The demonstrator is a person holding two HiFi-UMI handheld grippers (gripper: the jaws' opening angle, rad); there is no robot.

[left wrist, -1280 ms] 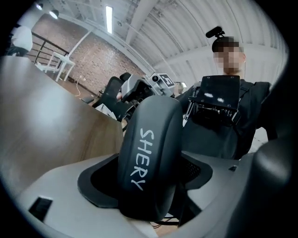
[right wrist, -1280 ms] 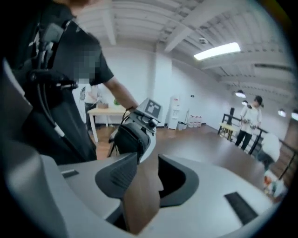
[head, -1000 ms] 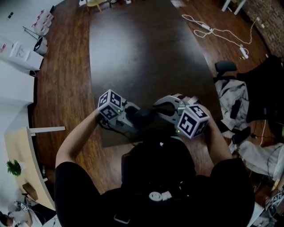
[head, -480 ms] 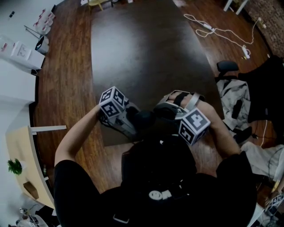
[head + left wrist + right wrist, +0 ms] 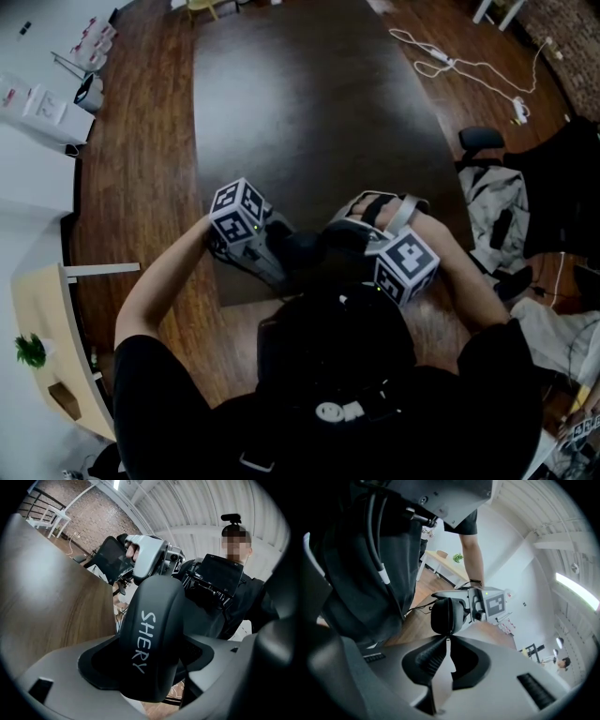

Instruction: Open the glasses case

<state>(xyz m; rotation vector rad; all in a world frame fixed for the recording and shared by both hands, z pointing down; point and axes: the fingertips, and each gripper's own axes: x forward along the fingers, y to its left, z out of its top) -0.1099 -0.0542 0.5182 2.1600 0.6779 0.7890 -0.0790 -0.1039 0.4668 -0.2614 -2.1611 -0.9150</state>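
Above the table's near edge hangs a black glasses case [image 5: 302, 249], held between my two grippers. My left gripper [image 5: 284, 253] is shut on the case: in the left gripper view the case [image 5: 152, 634], printed SHERY, fills the space between the jaws [image 5: 151, 665]. My right gripper [image 5: 330, 240] reaches in from the right. Its jaws have just been closing. In the right gripper view their tips [image 5: 447, 638] meet on a small zipper pull at the end of the case [image 5: 447, 615]. The zipper seam runs down that end.
The long dark table [image 5: 309, 112] stretches away ahead on a wooden floor. A white cable [image 5: 459, 64] lies on the floor at the far right. A chair with clothes [image 5: 506, 211] stands to the right, and a pale desk [image 5: 42, 319] to the left.
My right gripper has rolled, so its marker cube has turned and sunk slightly towards me. The left gripper and the case have stayed almost where they were.
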